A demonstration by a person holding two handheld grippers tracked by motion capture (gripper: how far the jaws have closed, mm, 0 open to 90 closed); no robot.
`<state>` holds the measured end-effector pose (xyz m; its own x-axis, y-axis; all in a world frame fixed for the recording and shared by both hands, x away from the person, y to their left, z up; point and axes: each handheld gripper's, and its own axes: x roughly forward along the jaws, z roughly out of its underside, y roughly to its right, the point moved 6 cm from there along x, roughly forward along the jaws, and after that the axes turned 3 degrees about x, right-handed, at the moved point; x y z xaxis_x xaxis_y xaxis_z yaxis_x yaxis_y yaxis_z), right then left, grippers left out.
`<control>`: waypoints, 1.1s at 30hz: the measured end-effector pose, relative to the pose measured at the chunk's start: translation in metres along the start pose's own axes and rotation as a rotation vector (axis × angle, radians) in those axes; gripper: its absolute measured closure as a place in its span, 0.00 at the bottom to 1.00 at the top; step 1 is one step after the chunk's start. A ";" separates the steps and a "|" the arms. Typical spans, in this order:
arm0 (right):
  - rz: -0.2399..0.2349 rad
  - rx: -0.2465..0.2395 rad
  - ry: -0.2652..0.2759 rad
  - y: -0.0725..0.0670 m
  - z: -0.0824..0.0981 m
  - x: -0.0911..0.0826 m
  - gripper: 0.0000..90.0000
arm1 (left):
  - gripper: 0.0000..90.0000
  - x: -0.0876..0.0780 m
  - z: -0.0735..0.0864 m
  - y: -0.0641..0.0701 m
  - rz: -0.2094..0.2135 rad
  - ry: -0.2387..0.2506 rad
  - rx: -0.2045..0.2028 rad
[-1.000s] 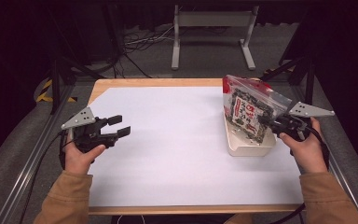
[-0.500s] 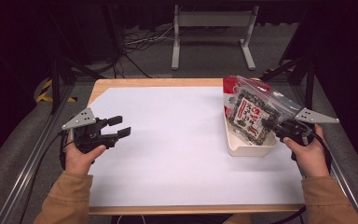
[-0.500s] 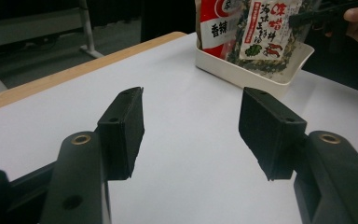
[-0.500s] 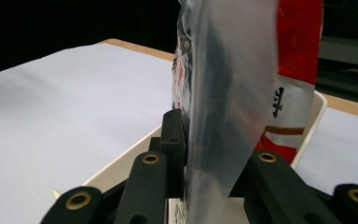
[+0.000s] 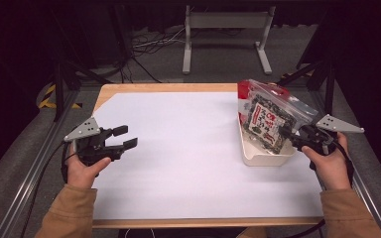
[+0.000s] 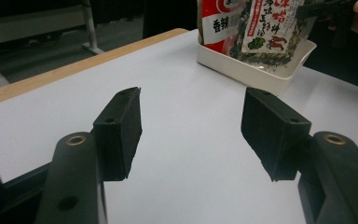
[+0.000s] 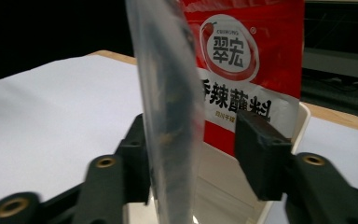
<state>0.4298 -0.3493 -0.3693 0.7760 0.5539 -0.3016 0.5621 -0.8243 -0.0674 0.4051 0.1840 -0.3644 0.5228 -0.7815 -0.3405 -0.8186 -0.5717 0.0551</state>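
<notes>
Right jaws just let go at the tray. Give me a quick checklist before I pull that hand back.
1. Right gripper released: ok. Its jaws have just been opening; the clear packet sits between them with a gap on the right pad's side.
2. Left pad off the packet: cannot tell, the film hides it.
3. Clear packet in the white tray: ok, leaning tilted.
4. Red packet in the tray: ok, standing behind.
5. Left gripper open, nothing between its jaws: ok.
6. Packet stays put unsupported: cannot tell.
</notes>
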 end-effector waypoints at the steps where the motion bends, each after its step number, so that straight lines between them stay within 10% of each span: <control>1: 0.002 0.005 0.007 -0.001 -0.001 -0.001 0.46 | 0.43 -0.001 0.000 0.001 0.000 -0.001 0.005; 25: 0.061 -0.007 -0.031 -0.028 0.000 -0.051 0.32 | 0.42 -0.015 0.006 0.014 -0.005 0.004 0.008; 33: 0.001 -0.002 -0.038 -0.052 -0.006 -0.064 0.32 | 0.42 -0.018 0.010 0.017 -0.005 0.001 0.006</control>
<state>0.3528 -0.3405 -0.3407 0.7652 0.5481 -0.3379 0.5619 -0.8246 -0.0652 0.3793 0.1906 -0.3670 0.5270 -0.7789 -0.3401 -0.8174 -0.5740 0.0480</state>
